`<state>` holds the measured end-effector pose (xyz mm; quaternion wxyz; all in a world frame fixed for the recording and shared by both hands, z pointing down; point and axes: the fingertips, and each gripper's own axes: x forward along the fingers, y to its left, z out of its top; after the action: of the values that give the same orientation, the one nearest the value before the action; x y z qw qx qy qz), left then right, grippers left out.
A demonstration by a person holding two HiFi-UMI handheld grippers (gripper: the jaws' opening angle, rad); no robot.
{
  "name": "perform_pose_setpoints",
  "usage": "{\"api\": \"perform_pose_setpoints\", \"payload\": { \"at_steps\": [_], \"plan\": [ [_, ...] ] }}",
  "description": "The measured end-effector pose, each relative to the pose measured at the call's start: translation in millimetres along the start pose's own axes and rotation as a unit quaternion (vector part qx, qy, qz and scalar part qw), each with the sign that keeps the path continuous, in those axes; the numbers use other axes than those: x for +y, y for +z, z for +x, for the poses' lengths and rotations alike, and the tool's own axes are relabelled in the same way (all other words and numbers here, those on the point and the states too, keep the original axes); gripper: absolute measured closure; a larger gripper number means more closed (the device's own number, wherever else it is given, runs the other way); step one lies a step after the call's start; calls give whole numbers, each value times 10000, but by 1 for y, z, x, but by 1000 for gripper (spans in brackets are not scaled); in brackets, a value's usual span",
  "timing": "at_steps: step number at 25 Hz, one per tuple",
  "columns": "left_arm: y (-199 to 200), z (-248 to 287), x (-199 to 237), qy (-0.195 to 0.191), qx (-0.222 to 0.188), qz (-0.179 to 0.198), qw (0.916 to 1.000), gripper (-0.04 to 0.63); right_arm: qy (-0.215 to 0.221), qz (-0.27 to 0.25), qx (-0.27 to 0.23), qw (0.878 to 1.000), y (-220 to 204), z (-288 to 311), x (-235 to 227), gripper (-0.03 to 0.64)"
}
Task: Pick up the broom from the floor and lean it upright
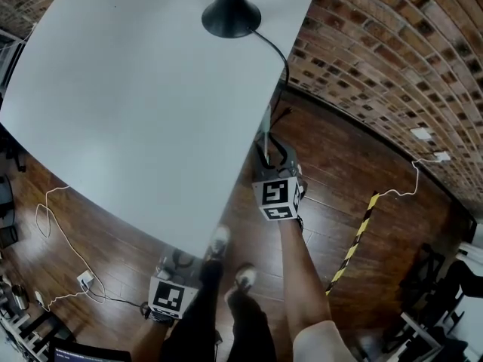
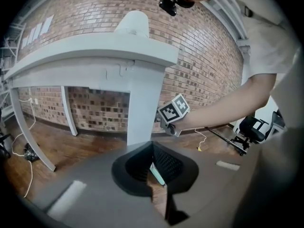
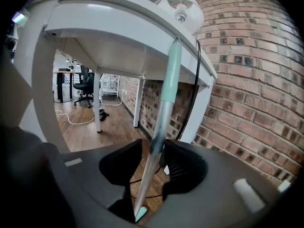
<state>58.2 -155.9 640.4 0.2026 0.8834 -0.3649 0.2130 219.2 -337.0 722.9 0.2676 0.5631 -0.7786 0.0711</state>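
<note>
The broom's silver handle (image 3: 163, 106), capped in mint green (image 3: 172, 63), stands almost upright with its top against the underside edge of the white table (image 3: 142, 42). It runs through my right gripper (image 3: 153, 148), whose jaws stand open on either side of it, the handle nearer the right jaw. In the head view my right gripper (image 1: 273, 155) sits at the table's edge beside the brick wall, the handle (image 1: 266, 136) rising from it. The broom's head is out of sight. My left gripper (image 1: 175, 262) is low by the person's feet, jaws shut (image 2: 152, 147), nothing visibly held.
A black lamp base (image 1: 231, 13) stands on the table (image 1: 136, 89); its cable (image 1: 278, 55) drops over the edge close to the handle. A brick wall (image 1: 392, 66) is right behind. A yellow-black striped bar (image 1: 355, 240) and white cords (image 1: 68, 247) lie on the wooden floor.
</note>
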Motion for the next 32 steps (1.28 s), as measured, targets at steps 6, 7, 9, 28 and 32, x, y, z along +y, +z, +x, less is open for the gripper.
{"api": "perform_pose_setpoints", "payload": {
  "at_steps": [6, 7, 9, 28, 32],
  "plan": [
    [-8, 1, 8, -9, -1, 54, 10000, 594, -129, 74, 24, 9999, -1, 2, -5, 438],
    [-8, 1, 10, 0, -2, 20, 10000, 594, -147, 79, 23, 9999, -1, 2, -5, 436],
    [-7, 1, 12, 27, 12, -56, 10000, 594, -178, 101, 25, 9998, -1, 1, -4, 434],
    [1, -25, -6, 207, -7, 412, 9989, 594, -643, 601, -286, 9957, 9, -110, -15, 606],
    [15, -34, -15, 292, -91, 426, 9986, 594, -507, 787, -431, 9947, 21, -153, -5, 606]
  ]
}}
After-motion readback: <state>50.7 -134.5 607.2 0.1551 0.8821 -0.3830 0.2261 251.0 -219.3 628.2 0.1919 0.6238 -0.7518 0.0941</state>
